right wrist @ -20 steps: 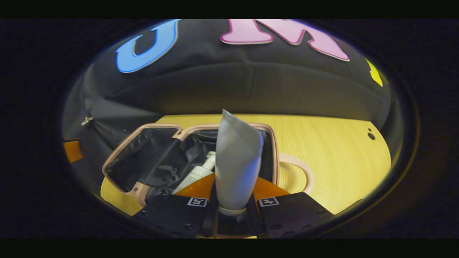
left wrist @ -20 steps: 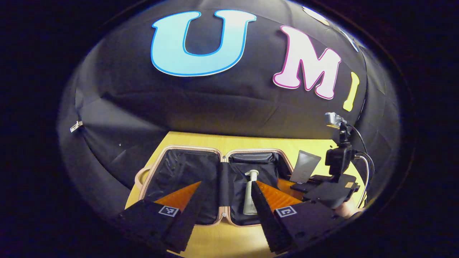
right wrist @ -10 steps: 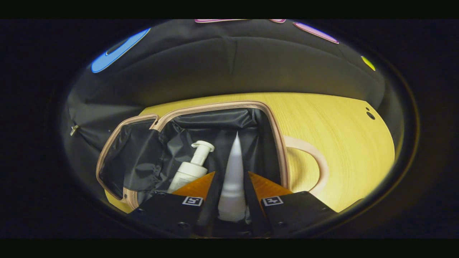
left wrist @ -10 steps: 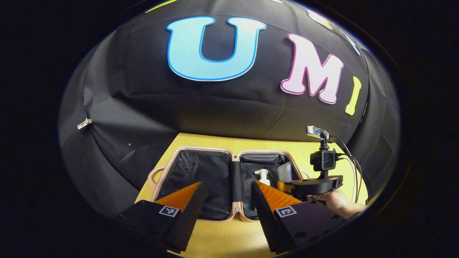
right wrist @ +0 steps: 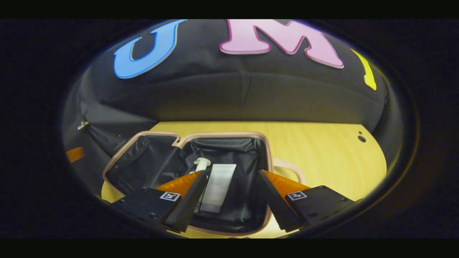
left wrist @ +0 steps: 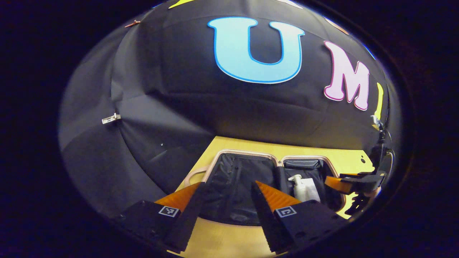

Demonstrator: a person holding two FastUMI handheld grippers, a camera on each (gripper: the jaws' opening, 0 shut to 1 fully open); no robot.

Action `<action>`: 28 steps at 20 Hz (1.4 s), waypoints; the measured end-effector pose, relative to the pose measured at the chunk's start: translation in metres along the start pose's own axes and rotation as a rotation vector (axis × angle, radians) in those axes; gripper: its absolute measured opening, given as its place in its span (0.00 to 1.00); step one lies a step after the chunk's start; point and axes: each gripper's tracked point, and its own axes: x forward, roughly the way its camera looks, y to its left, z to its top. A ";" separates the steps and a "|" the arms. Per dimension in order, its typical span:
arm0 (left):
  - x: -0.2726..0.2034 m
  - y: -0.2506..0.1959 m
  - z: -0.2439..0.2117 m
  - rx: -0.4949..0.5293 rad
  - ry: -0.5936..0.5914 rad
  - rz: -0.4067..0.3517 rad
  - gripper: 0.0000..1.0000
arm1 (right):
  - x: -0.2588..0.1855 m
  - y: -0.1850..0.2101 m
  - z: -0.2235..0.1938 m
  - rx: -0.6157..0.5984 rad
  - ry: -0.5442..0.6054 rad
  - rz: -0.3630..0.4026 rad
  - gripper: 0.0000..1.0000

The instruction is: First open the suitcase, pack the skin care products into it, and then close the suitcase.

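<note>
The suitcase (right wrist: pixel 222 135) lies open on the yellow table, its two black-lined halves spread flat. A pale tube (right wrist: pixel 218 186) lies in its right half beside a white pump bottle (right wrist: pixel 200 164), which is partly hidden behind one finger. My right gripper (right wrist: pixel 233 172) hovers open just above the tube, holding nothing. In the left gripper view the suitcase (left wrist: pixel 244 153) sits low and right of centre with the pump bottle (left wrist: pixel 303 186) inside. My left gripper (left wrist: pixel 228 184) is open and empty over the left half. The right gripper (left wrist: pixel 333 181) shows at the far right edge.
The yellow table (right wrist: pixel 322 150) stretches away to the right of the suitcase, with small dark holes (right wrist: pixel 361 138) near its far corner. The suitcase's pink handle (right wrist: pixel 290 168) rests on the wood at its right side. Black cloth walls close off the back.
The right gripper lowered the tube into the suitcase, opened and drew back; the tube now lies flat inside. The left gripper swung left, so the suitcase sits further right in its view.
</note>
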 end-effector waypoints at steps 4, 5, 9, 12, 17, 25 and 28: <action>0.041 0.050 -0.011 -0.009 0.041 0.055 0.82 | -0.032 -0.007 0.022 -0.002 -0.080 0.005 0.89; 0.055 0.064 -0.016 -0.014 0.064 0.067 0.83 | -0.040 -0.010 0.025 -0.007 -0.095 0.007 0.97; 0.105 0.095 -0.040 0.031 0.177 0.035 0.84 | -0.084 -0.024 0.049 -0.033 -0.217 0.011 0.96; 0.138 0.107 -0.052 0.036 0.243 0.007 0.84 | -0.105 -0.036 0.056 -0.050 -0.272 -0.007 0.96; 0.178 0.120 -0.072 0.071 0.357 -0.043 0.83 | -0.120 -0.041 0.032 -0.059 -0.221 0.001 0.96; 0.208 0.109 -0.101 0.017 0.494 -0.131 0.53 | -0.122 -0.051 0.013 -0.069 -0.181 -0.030 0.96; 0.211 0.117 -0.109 0.001 0.513 -0.101 0.40 | -0.122 -0.060 0.012 -0.065 -0.183 -0.045 0.96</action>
